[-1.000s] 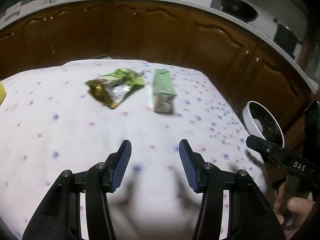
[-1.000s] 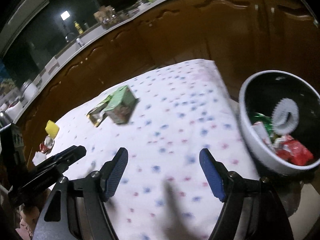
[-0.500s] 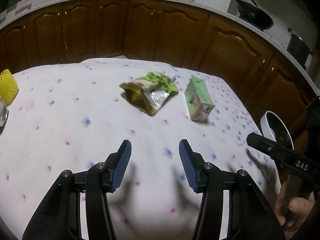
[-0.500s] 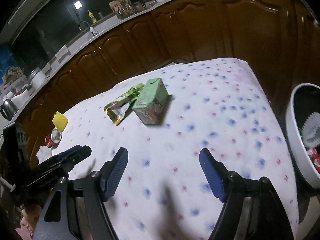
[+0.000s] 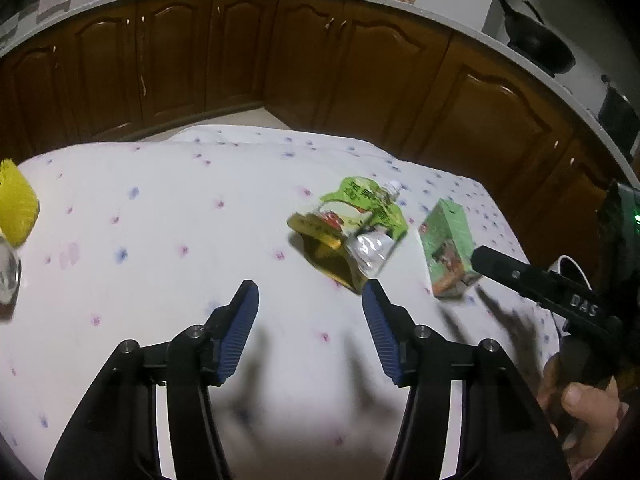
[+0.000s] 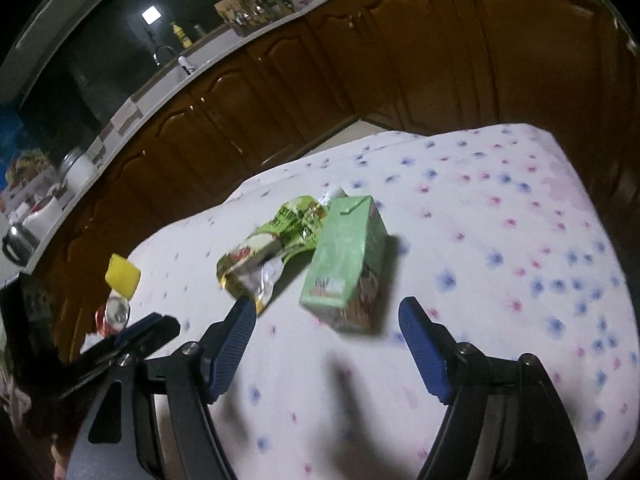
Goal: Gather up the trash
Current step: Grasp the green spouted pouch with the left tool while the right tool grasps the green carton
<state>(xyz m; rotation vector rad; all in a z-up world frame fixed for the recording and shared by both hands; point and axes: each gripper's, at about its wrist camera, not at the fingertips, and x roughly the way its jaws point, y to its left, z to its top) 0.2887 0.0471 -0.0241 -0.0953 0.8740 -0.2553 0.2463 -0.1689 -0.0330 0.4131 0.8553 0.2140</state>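
A crumpled green and gold pouch [image 5: 352, 232] with a white spout lies on the flowered tablecloth [image 5: 160, 216]. Beside it, to the right, a green juice carton [image 5: 446, 248] lies on its side. My left gripper [image 5: 310, 296] hovers above the cloth just short of the pouch, its jaws opening and nothing between them. In the right wrist view the carton [image 6: 346, 260] lies just beyond my right gripper [image 6: 328, 312], which stands wide open and empty, with the pouch [image 6: 268, 252] to the carton's left. A person's hand [image 5: 580, 412] holds the right gripper's handle.
A yellow cup-like object [image 5: 16, 204] and a shiny can [image 6: 114, 314] sit at the table's left edge. Dark wooden cabinets [image 5: 240, 52] ring the table, with a counter of jars above. A black pan [image 5: 536, 48] rests on the counter at right.
Both grippers have swept left across the table. The white bowl of trash has left both views. The pouch and carton now sit closer to the fingers. The left jaws stand slightly wider.
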